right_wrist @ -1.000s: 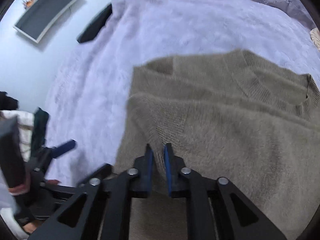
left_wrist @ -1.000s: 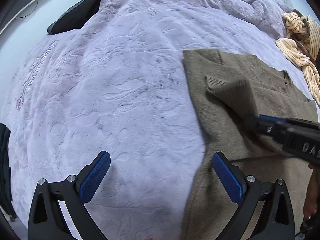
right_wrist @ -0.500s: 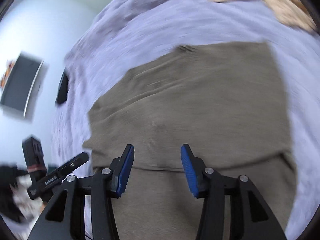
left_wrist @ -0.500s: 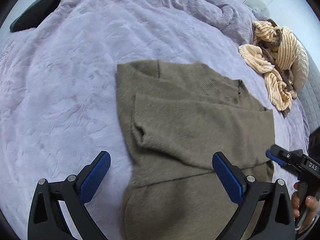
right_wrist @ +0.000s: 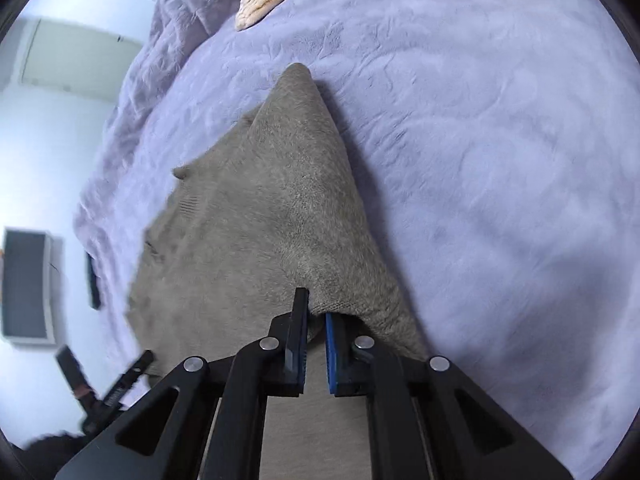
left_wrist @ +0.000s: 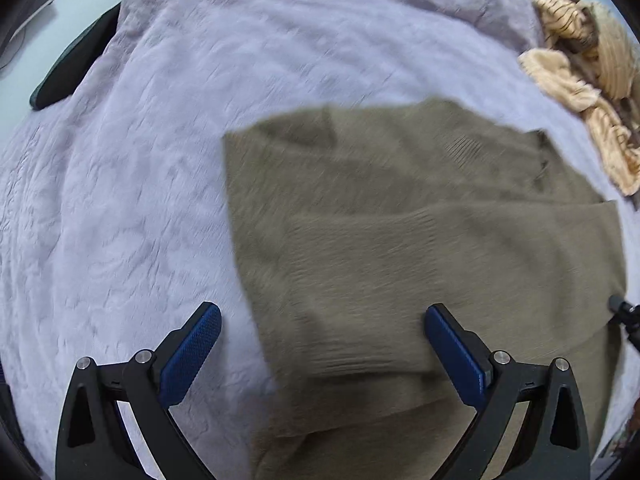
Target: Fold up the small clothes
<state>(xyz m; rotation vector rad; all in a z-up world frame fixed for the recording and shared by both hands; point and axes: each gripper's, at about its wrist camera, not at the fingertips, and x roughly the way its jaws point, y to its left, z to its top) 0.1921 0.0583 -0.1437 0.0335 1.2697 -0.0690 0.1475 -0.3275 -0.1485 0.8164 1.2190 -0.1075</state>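
On the lilac bedspread, the olive-brown knitted sweater lies spread out, partly folded, with one sleeve laid flat across its body and the ribbed cuff pointing toward the near left. The left gripper hangs above the sweater's near left edge, its jaws spread wide: the left blue pad sits over bare bedspread, the other over the knit, and nothing is gripped between them. That view is smeared with motion blur.

Over in the right wrist view, the right gripper has its jaws pinched nearly together on a fold of the sweater. The edge of the knit runs right into the narrow slot between the blue pads, and the cloth rises from the bed to a peak at the far end, tented up along the line of the fingers. To its right the bedspread lies bare.

At the far right of the bed, a cream striped garment sits in a crumpled heap, well apart from the sweater. A dark object lies at the far left edge of the bed, and a dark flat panel shows on the pale wall in the right wrist view.
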